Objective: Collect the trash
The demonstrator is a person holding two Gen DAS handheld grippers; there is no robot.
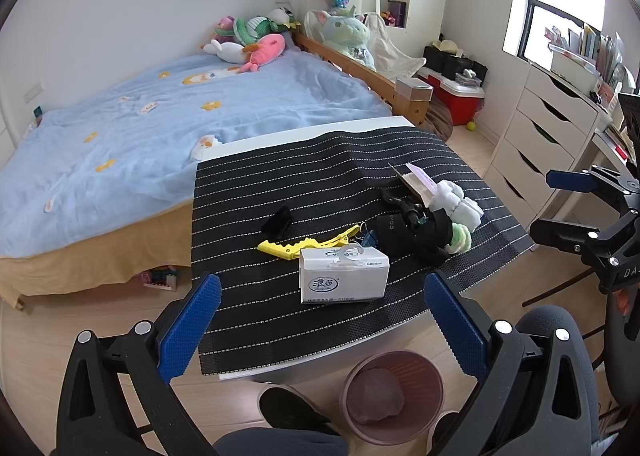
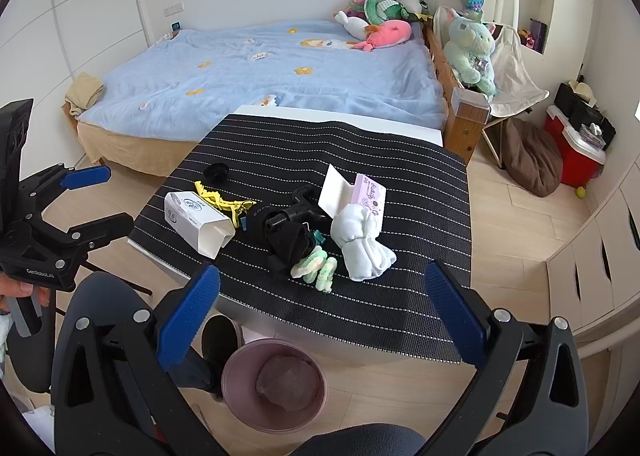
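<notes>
Lying on the striped mat, a white printed box (image 1: 344, 275) faces both grippers' wide-spread, empty fingers (image 1: 191, 330).

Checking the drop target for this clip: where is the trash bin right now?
The pink bin stands on the floor at the near edge of the table, low in both wrist views, beside the person's dark shoe.

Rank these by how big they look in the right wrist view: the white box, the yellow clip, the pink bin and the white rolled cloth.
1. Pink bin, though it sits nearest the camera.
2. White rolled cloth and white box look about alike; I would not rank them.
3. Yellow clip, clearly smallest.
</notes>
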